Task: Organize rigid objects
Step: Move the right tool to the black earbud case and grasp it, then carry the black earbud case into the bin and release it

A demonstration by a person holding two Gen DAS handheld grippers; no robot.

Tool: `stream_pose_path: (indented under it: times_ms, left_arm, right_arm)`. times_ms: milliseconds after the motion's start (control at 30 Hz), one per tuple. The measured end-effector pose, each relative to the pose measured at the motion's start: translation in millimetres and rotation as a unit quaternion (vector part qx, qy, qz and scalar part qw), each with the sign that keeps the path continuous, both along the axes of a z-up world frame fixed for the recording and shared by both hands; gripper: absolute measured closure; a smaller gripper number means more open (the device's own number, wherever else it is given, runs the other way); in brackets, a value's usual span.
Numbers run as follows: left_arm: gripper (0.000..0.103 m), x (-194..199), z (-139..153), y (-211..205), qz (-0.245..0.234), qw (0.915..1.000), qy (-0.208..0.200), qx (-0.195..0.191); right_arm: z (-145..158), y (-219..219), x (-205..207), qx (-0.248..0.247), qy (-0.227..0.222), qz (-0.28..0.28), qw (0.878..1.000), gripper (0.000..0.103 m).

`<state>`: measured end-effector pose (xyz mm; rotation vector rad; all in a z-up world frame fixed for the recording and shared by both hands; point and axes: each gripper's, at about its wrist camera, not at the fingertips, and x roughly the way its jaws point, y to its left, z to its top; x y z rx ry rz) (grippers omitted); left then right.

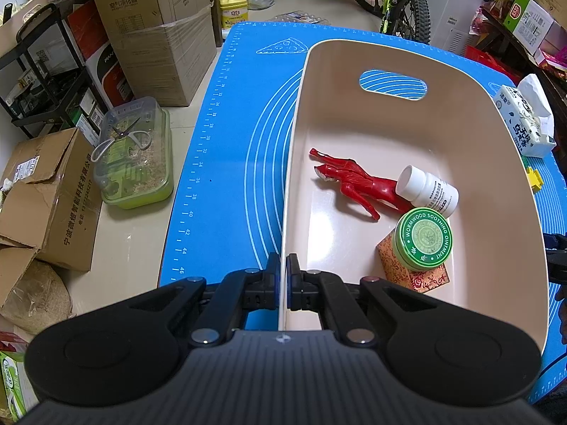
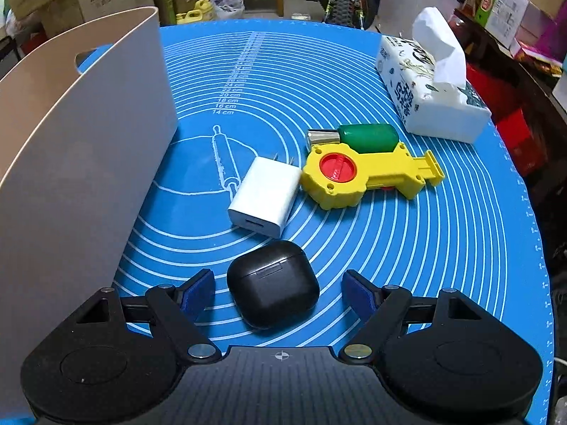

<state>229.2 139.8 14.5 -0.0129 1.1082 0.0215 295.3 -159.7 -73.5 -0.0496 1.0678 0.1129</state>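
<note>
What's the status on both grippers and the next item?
Left gripper shut on beige plastic bin wall. Right gripper open, straddling black rounded earbud case, pads clear. White charger block just beyond.

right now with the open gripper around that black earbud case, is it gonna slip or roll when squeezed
The black earbud case looks hard and rigid, so it should not deform. Its rounded, smooth shell may squirt out from the right gripper if pinched off-centre. It lies flat on the blue mat, so rolling seems unlikely.

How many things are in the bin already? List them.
4, all near its right wall: a red figure, a white bottle lying on it, a green tin atop a patterned box. Smaller items underneath could be hidden.
</note>
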Motion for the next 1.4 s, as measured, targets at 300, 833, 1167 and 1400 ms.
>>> stream_pose_path:
  times_ms: [300,833,1167,1400]
  left_arm:
    - [0.098,0.3,-0.4,0.3,0.0,1.0,0.0,0.001]
    - [0.098,0.3,-0.3,0.9,0.0,1.0,0.0,0.001]
    - [0.098,0.6,0.3,1.6,0.0,1.0,0.0,0.0]
    - [0.098,0.4,1.4,2.1,-0.001,1.0,0.0,0.002]
  right_arm:
    - [4.9,2.3,-2.0,0.005,-0.013,0.019,1.0,0.046]
    - [40.1,12.4,-9.1,-0.001,-0.063,0.025,0.998,0.046]
    - [86.1,21.7,-19.5,0.03,-0.135,0.028,0.99,0.046]
    - [116.3,36.1,-27.2,0.07,-0.191,0.027,0.979,0.046]
